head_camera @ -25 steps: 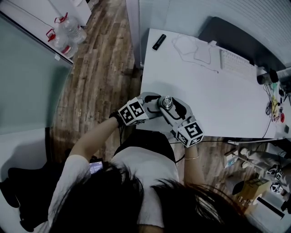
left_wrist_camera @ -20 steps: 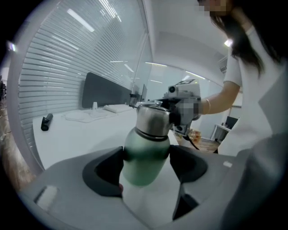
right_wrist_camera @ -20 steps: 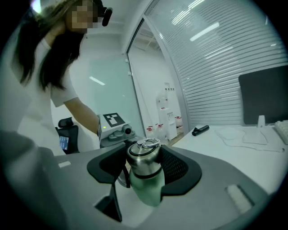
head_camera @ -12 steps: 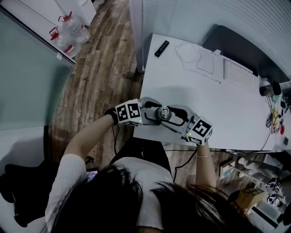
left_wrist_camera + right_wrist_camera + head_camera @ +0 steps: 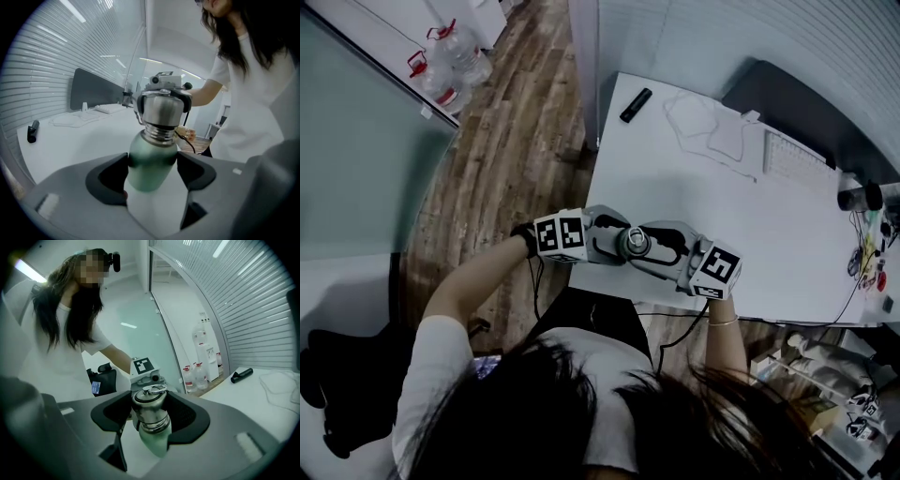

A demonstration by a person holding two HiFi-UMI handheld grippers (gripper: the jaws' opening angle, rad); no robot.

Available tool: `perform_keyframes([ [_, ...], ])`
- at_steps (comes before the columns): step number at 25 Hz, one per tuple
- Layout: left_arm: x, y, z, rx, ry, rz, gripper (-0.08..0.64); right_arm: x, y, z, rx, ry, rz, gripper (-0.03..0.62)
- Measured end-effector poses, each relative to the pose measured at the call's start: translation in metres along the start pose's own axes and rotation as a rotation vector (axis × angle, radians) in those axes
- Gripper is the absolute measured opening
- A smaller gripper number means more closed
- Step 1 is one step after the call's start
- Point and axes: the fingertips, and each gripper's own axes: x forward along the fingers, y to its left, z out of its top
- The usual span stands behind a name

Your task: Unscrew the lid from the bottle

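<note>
At the far left of the head view, water jugs (image 5: 450, 64) are standing on the wooden floor (image 5: 511, 150), which is lying open beside the left edge of the white table (image 5: 722, 202). The left gripper (image 5: 153, 174) is reaching in over the table's near left corner, and its own view shows its jaws pressing on either side of the green body of the bottle (image 5: 152, 157), gripping it low down. The bottle is sitting upright between the two grippers, just inside the table's near edge; whether its base is resting on the tabletop I cannot tell. From the right, the right gripper (image 5: 151, 414) is closing its dark pads around the steel lid (image 5: 149, 403), above the threaded neck. Beyond the bottle the tabletop is running bare toward the far side, where a black stick-shaped object (image 5: 636, 105), a white cable (image 5: 705, 127) and a keyboard (image 5: 795, 157) are lying well apart from the grippers, before a dark panel (image 5: 802, 108). The head view is showing only the lid's top and the marker cubes; the left gripper view is revealing the green body and the clamp on it, while the right gripper view is showing the ring on the lid's top and the person (image 5: 70, 333) leaning over the table.
</note>
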Motion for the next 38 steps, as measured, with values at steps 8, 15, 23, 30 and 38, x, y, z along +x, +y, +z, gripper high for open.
perform_keyframes([
  [8,-0.014,0.0,0.003,-0.123,-0.051,0.069,0.376,-0.015,0.002,0.02,0.018,-0.055,-0.054,0.239],
  [15,-0.045,0.0,0.032,-0.122,-0.128,0.18,0.374,-0.033,0.009,0.044,-0.009,-0.096,-0.125,0.239],
  [23,-0.069,-0.001,0.094,-0.025,-0.227,0.275,0.365,-0.066,0.013,0.078,-0.11,-0.133,-0.289,0.239],
  [30,-0.086,0.004,0.139,0.02,-0.304,0.401,0.31,-0.106,0.015,0.102,-0.142,-0.192,-0.527,0.239],
  [38,-0.099,0.012,0.176,-0.004,-0.382,0.621,0.271,-0.163,0.014,0.114,-0.09,-0.357,-0.835,0.239],
])
